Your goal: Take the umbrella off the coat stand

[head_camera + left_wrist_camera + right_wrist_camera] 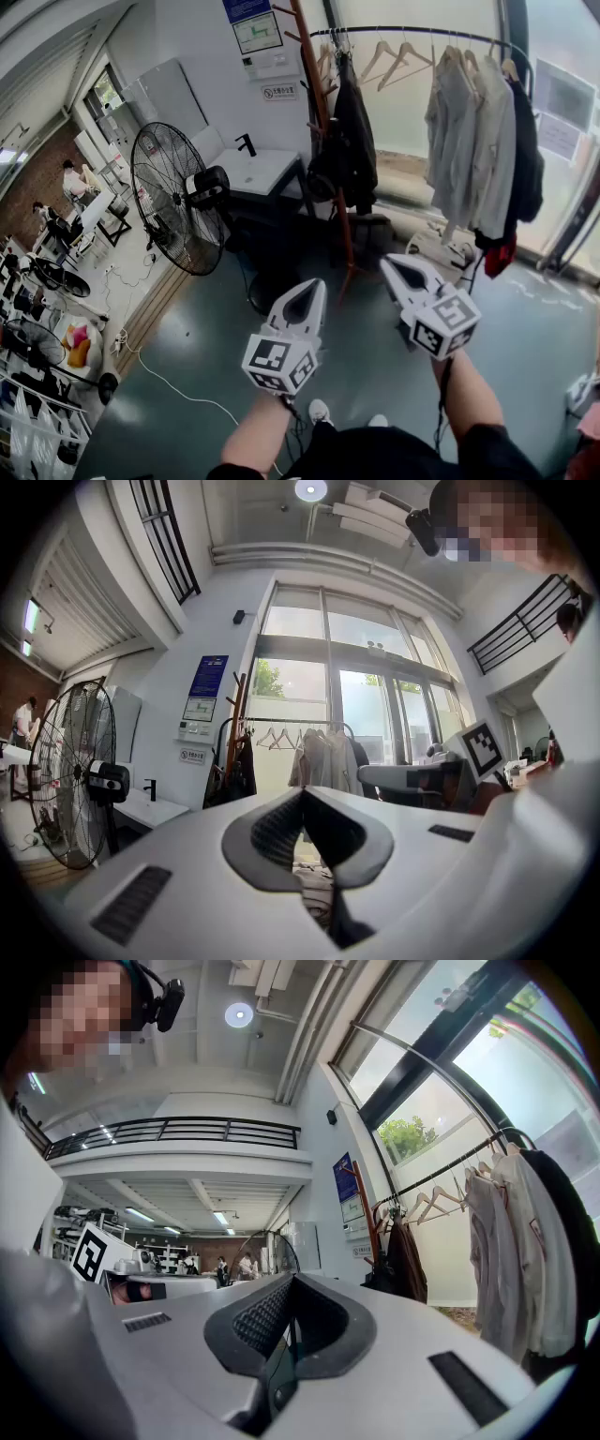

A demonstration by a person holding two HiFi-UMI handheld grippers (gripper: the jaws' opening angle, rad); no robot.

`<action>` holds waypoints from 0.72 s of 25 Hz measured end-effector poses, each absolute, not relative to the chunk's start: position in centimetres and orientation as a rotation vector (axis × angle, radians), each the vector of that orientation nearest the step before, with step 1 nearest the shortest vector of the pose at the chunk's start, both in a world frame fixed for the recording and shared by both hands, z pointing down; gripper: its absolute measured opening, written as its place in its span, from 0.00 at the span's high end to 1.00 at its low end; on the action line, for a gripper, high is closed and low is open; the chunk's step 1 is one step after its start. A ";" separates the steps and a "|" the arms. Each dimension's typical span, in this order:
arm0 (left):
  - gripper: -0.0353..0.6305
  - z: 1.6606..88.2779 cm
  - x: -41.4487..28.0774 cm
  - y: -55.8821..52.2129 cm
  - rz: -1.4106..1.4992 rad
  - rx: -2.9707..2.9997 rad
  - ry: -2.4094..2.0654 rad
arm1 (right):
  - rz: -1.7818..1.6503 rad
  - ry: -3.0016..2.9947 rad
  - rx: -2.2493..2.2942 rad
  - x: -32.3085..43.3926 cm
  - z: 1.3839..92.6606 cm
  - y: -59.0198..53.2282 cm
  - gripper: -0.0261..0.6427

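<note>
L claw, R claw closed, empty; brown coat stand draped dark, umbrella indistinct.

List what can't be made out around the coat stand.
- Umbrella: head view, not separable from the dark garments on the coat stand.
- Stand's foot: left gripper view, hidden by the body of the left gripper.
- Wall notice print: too small, every view.
</note>
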State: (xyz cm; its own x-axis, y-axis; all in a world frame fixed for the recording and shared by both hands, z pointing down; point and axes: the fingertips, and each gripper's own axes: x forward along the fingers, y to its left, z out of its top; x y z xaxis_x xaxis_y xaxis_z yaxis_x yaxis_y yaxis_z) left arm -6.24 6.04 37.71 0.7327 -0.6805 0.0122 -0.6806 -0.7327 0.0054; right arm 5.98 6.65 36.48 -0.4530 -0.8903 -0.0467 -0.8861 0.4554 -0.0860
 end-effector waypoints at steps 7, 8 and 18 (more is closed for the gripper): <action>0.94 37.6 -5.8 5.7 0.014 2.912 -1.140 | -0.098 2.601 -1.583 6.3 36.5 6.2 0.95; 0.94 37.6 -5.7 5.6 0.013 2.913 -1.139 | -0.109 2.601 -1.581 6.4 36.7 6.2 0.95; 0.94 37.4 -7.0 4.3 -0.015 2.911 -1.137 | -0.156 2.586 -1.582 5.4 36.9 4.5 0.95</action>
